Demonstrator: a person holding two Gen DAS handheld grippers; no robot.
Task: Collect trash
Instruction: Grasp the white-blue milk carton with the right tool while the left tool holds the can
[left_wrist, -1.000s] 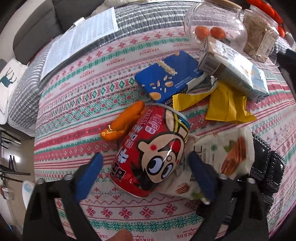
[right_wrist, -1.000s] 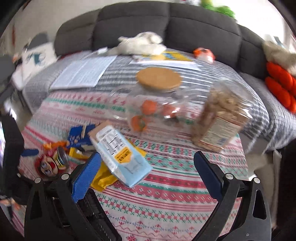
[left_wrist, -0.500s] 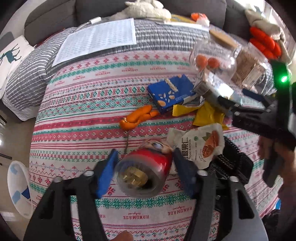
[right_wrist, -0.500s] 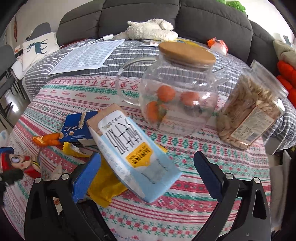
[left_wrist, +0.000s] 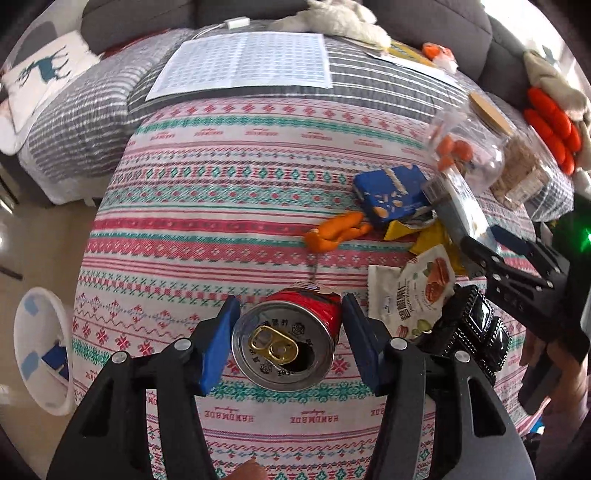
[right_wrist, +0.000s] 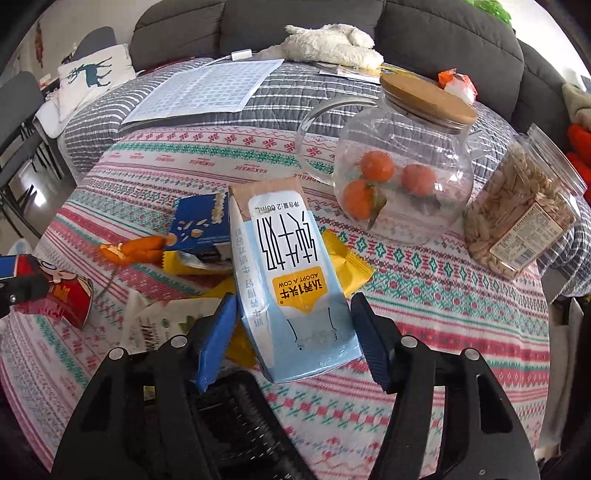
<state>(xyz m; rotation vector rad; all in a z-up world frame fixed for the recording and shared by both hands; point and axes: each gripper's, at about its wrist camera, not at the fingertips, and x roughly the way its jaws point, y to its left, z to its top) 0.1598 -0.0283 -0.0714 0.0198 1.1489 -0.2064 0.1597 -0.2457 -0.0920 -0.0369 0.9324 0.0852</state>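
Note:
A red cartoon-print drink can (left_wrist: 284, 347) hangs above the patterned tablecloth (left_wrist: 207, 229), its opened top towards the camera, with my left gripper (left_wrist: 290, 306) shut on its sides. The can also shows at the left edge of the right wrist view (right_wrist: 62, 295). A light blue milk carton (right_wrist: 284, 266) lies tilted on a pile of wrappers. My right gripper (right_wrist: 293, 299) is closing on the carton's lower end, and both blue pads lie against its sides. The left wrist view shows the same carton (left_wrist: 458, 206) at the right.
A blue snack wrapper (right_wrist: 199, 221), an orange wrapper (right_wrist: 136, 249), a yellow wrapper (right_wrist: 347, 262) and a white nut packet (left_wrist: 417, 291) lie around the carton. A black studded object (left_wrist: 472, 332) sits near them. A glass jug (right_wrist: 402, 177) and seed jar (right_wrist: 521, 214) stand behind. A white bin (left_wrist: 40, 347) is on the floor.
The left gripper closed on the can, lifted it off the cloth and tipped its top towards the camera. The right gripper moved in over the carton and its jaws narrowed around it.

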